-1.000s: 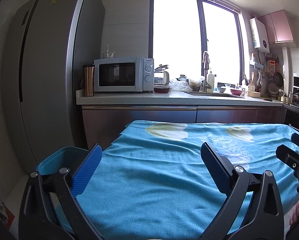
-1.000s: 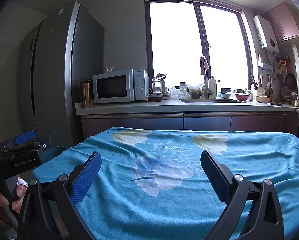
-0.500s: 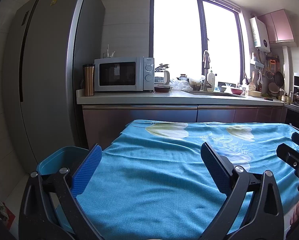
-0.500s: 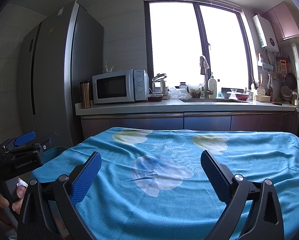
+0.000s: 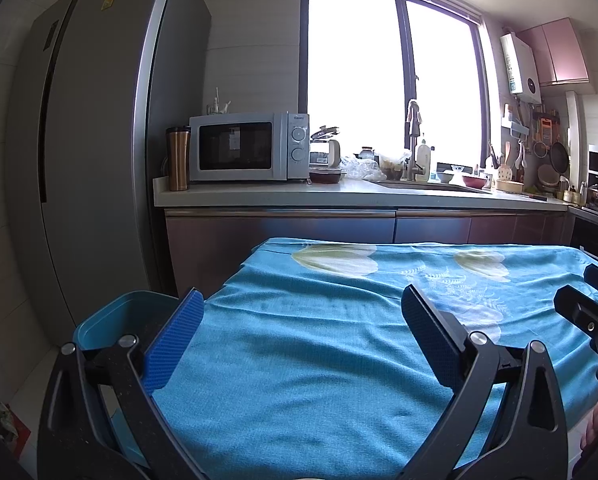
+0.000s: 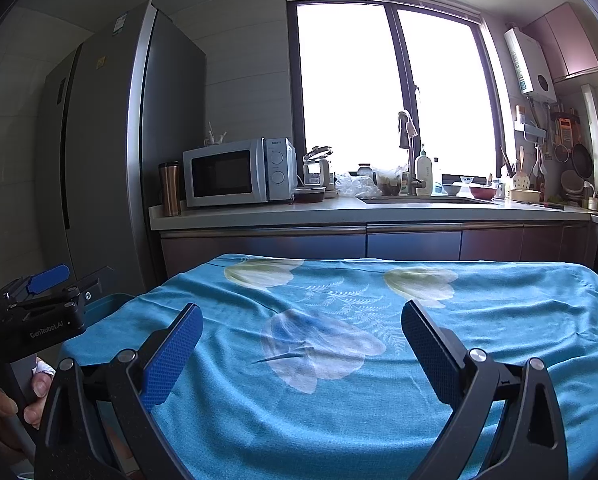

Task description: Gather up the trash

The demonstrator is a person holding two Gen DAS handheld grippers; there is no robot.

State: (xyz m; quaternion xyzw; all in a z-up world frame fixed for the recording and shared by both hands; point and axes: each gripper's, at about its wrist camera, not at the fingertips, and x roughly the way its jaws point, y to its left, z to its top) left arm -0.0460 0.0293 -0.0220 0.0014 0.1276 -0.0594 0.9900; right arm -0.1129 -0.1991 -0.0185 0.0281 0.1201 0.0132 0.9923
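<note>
A blue bin stands on the floor just beside the table's left edge, below the turquoise tablecloth, whose top lies bare. Both grippers hover level above the near edge, left gripper and right gripper each with jaws spread wide, holding nothing.

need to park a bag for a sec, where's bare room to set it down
The blue tablecloth is bare from its near edge to its far edge. The countertop is free only in front of the microwave. Around the sink it is crowded with bottles, bags and bowls.
</note>
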